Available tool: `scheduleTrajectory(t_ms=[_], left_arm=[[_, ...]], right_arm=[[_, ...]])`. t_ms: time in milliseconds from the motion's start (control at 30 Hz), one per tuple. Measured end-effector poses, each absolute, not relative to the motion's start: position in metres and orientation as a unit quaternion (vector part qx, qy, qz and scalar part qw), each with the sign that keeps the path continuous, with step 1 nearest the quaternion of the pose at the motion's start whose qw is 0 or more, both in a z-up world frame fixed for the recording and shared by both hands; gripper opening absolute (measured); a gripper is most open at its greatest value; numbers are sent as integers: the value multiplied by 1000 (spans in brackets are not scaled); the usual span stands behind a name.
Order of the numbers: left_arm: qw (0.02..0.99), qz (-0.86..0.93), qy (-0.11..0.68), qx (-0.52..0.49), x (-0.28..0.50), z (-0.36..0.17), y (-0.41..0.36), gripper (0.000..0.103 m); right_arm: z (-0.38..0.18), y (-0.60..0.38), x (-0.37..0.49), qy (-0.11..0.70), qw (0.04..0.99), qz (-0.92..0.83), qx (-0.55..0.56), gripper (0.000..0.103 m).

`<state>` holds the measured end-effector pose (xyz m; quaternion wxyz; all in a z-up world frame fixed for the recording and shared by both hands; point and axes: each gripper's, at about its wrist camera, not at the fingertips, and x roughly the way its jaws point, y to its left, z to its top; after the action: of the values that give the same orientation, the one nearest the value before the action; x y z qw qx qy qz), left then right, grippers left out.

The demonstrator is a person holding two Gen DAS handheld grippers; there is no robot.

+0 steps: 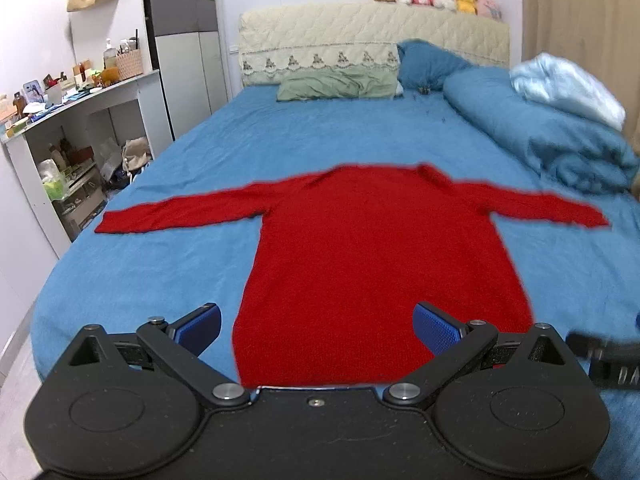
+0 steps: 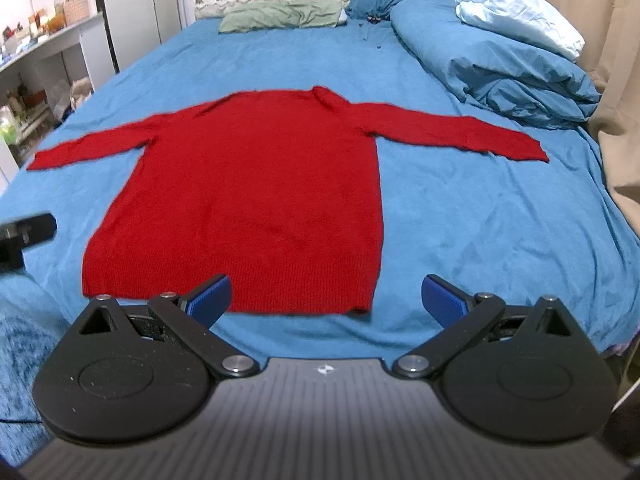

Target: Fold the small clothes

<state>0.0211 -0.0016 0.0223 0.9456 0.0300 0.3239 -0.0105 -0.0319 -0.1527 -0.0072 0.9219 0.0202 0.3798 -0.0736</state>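
Note:
A red knit sweater lies flat on the blue bed sheet, sleeves spread to both sides, hem toward me; it also shows in the right wrist view. My left gripper is open and empty, held above the hem's left part. My right gripper is open and empty, above the hem's right corner. The right gripper's edge shows at the far right of the left wrist view, and the left gripper shows at the left of the right wrist view.
A rolled blue duvet with a pale blue cloth lies along the bed's right side. A green pillow and blue pillow sit by the headboard. Cluttered shelves stand left of the bed.

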Motion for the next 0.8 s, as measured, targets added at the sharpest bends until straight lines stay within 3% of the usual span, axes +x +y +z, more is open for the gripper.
scheduleTrajectory(t_ms=[233,400,567,800], left_arm=[[970,-38,234,54,95,98,-35,103],[967,-86,235,39,191,112,-75,103],[957,-129,256,38,280,78,-126,103],[927,-148,340,55,395,-30,-198,103]], right_arm=[[46,-219,16,317,942,-110,12,103],[68,-309,81,285,944,-165,18,103],[33,-407,149,301,930,-198,78,103],[-73,-508,215,294,912,-239,155,103]])
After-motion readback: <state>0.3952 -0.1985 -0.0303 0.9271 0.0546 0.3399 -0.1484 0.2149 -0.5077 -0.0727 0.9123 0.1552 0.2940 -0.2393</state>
